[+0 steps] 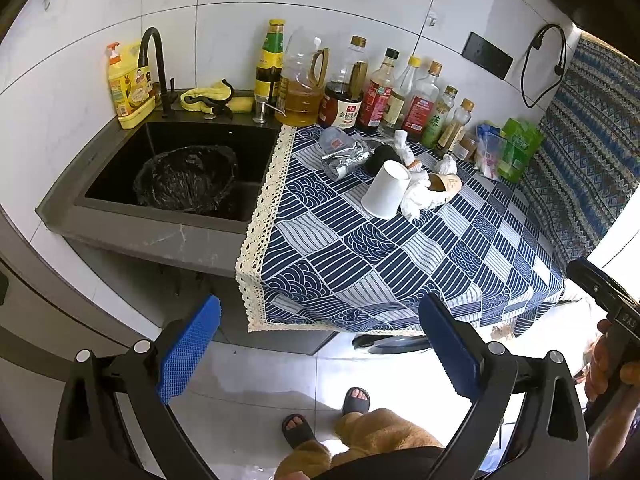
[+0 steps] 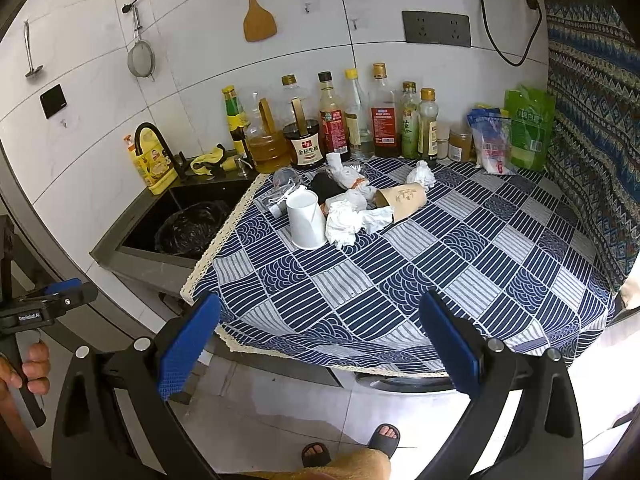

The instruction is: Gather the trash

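White tiled wall (image 2: pixel 200 92), pale tiled floor (image 2: pixel 260 408), dark sink (image 1: pixel 120 196), patterned curtain (image 2: pixel 592 128) at right

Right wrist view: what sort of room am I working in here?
Most likely a home kitchen: a dark sink with a black faucet, a row of oil and sauce bottles against the tiled wall, and a wooden spatula hanging above.

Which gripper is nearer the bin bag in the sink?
Left. The left gripper hangs open just right of the sink's bin bag; the right gripper is open, farther right, facing the tablecloth.
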